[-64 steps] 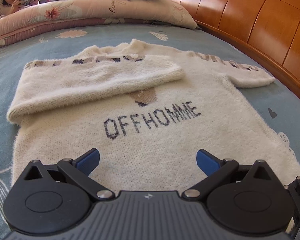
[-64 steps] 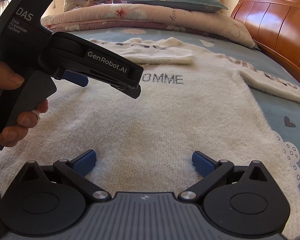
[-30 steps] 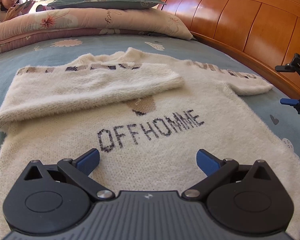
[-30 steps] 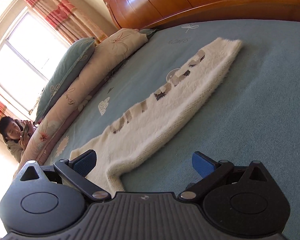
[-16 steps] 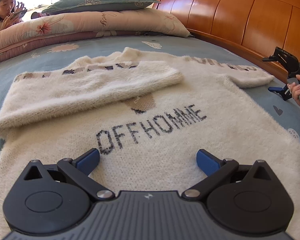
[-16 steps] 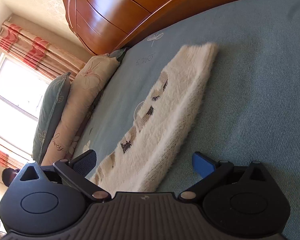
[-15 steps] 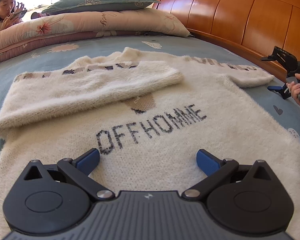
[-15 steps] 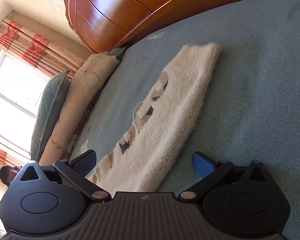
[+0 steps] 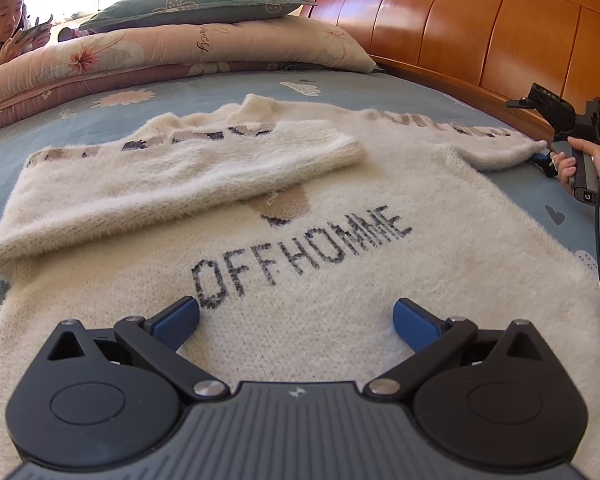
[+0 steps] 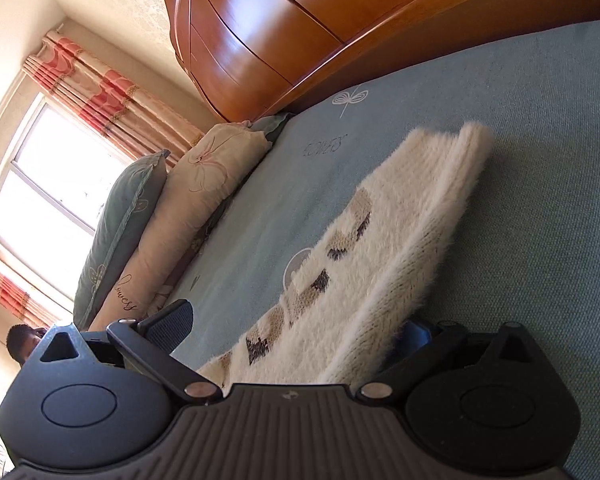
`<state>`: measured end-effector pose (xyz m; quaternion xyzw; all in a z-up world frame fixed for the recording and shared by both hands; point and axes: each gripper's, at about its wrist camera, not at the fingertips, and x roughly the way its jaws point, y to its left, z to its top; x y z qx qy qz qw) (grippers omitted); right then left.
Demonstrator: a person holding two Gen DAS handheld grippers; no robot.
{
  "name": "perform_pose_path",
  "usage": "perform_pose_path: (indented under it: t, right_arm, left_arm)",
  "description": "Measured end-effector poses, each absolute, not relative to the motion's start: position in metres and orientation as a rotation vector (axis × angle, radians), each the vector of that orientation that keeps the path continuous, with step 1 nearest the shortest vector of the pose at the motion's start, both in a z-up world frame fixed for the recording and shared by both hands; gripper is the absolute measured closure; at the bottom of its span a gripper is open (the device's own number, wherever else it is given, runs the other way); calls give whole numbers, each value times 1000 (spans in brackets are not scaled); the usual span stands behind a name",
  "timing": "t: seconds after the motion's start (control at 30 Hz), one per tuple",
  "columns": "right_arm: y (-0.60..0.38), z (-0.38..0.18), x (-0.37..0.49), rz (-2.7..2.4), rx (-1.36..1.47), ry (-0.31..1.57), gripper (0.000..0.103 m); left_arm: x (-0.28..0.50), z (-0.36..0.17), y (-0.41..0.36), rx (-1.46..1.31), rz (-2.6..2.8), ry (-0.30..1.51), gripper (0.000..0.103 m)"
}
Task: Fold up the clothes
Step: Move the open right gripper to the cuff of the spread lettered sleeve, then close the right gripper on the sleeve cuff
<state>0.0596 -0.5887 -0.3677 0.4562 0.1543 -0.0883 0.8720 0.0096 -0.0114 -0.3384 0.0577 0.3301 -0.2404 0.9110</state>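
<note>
From the left wrist view we count one cream sweater point(image 9: 340, 264) lying flat on the blue bedsheet point(image 9: 380, 88), front up. It has two sleeves: one sleeve point(image 9: 180, 176) is folded across the chest, the other sleeve point(image 9: 460, 136) lies stretched toward the wooden headboard point(image 9: 480, 32). Our left gripper point(image 9: 296, 318) hangs over the sweater's lower part with its two blue fingers spread wide and nothing between them. At the far sleeve's cuff we see our right hand point(image 9: 580, 164) holding the right gripper point(image 9: 542, 158), its blue tip touching the cuff. Two pillows are stacked at the far side, a green pillow point(image 9: 196, 0) on a pink floral pillow point(image 9: 160, 52), and one person point(image 9: 4, 28) rests behind them.

From the right wrist view, rolled sideways, we see the one outstretched sleeve point(image 10: 380, 264) running between the right gripper's point(image 10: 296, 332) two fingers, which stand wide apart around it, not pinching.
</note>
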Motion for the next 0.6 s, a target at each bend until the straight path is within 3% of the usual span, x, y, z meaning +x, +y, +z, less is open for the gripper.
perform_pose_path:
  t: [0.2, 0.37, 0.6]
  right_arm:
    - [-589, -366, 72, -201, 878, 365, 5]
    - [-594, -369, 66, -236, 890, 377, 33]
    - [-600, -374, 73, -245, 914, 362, 36]
  left_arm:
    - [10, -339, -13, 125, -494, 678, 1]
    - [10, -339, -12, 127, -493, 677, 1]
    - [9, -339, -13, 132, -492, 675, 1]
